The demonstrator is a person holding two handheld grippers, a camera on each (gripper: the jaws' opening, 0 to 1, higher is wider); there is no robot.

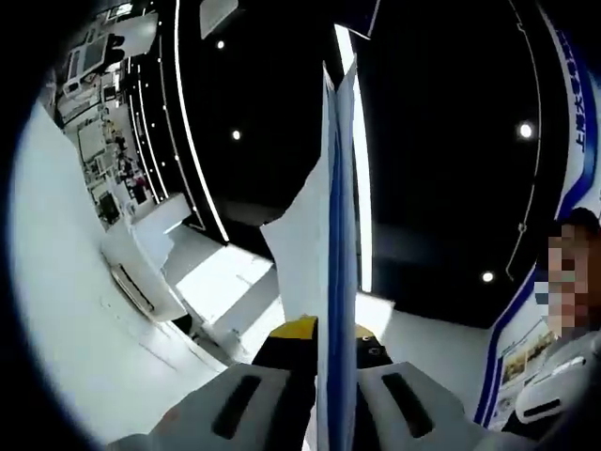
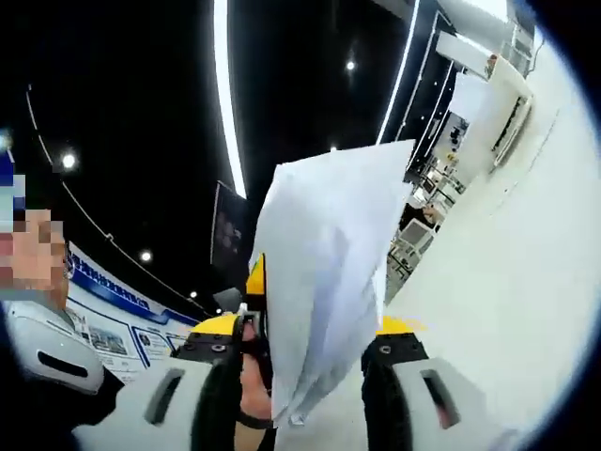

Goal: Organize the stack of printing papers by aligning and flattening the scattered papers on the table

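Observation:
The white paper stack (image 1: 333, 282) is held upright and seen edge-on in the left gripper view, rising from between the two grey jaws. My left gripper (image 1: 335, 413) is shut on its lower edge. In the right gripper view the same paper stack (image 2: 324, 263) shows its broad, bent face and stands between the jaws of my right gripper (image 2: 305, 395). Those jaws are apart: the sheets lean on the right jaw, with a dark gap at the left one. A yellow part of the other gripper (image 2: 254, 274) peeks from behind the sheets.
Both views tilt up at a dark ceiling with spot lights and a light strip (image 1: 364, 188). A white wall (image 2: 507, 282) runs along one side. A person (image 1: 563, 357) in white is close by. Blue-edged wall posters (image 2: 103, 329) sit behind.

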